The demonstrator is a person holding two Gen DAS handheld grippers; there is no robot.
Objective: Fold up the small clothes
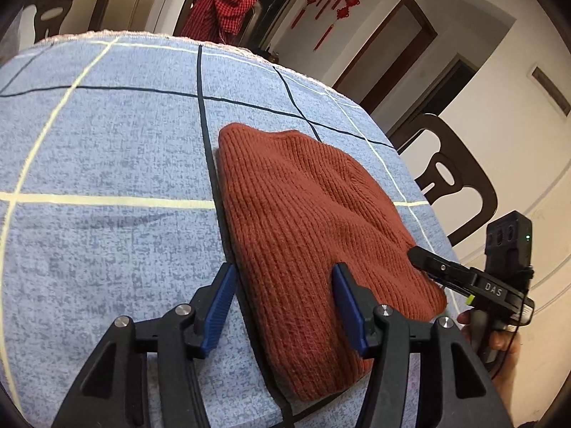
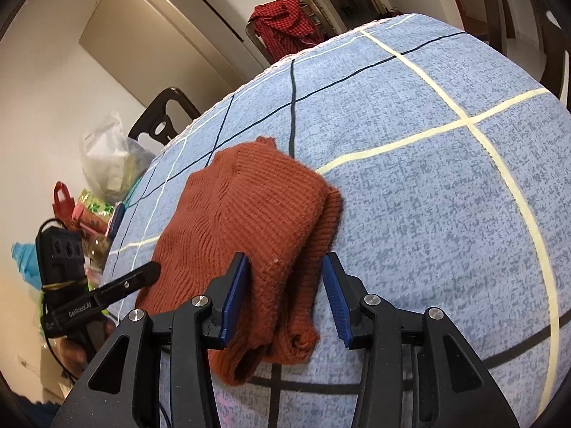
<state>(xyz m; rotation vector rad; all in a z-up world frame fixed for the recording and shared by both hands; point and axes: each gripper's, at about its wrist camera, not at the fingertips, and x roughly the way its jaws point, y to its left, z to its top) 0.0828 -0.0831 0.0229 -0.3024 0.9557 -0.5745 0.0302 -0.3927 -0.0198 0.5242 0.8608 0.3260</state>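
Where blue checked cloth covers tabletop [image 1: 107,149], rust knit garment [image 1: 307,221] lies folded, layers stacked, near front edge. Dark chairs [image 1: 453,178] stand around; red checked fabric [image 1: 221,7] draped over far one. Left tool [image 1: 282,306] spread wide, straddling garment's near left edge, gripping nothing. Right tool [image 2: 285,299] likewise wide, blue pads [image 2: 335,296] either side of garment's folded end, not clamped. Bags [image 2: 103,164] heaped beyond tabletop.
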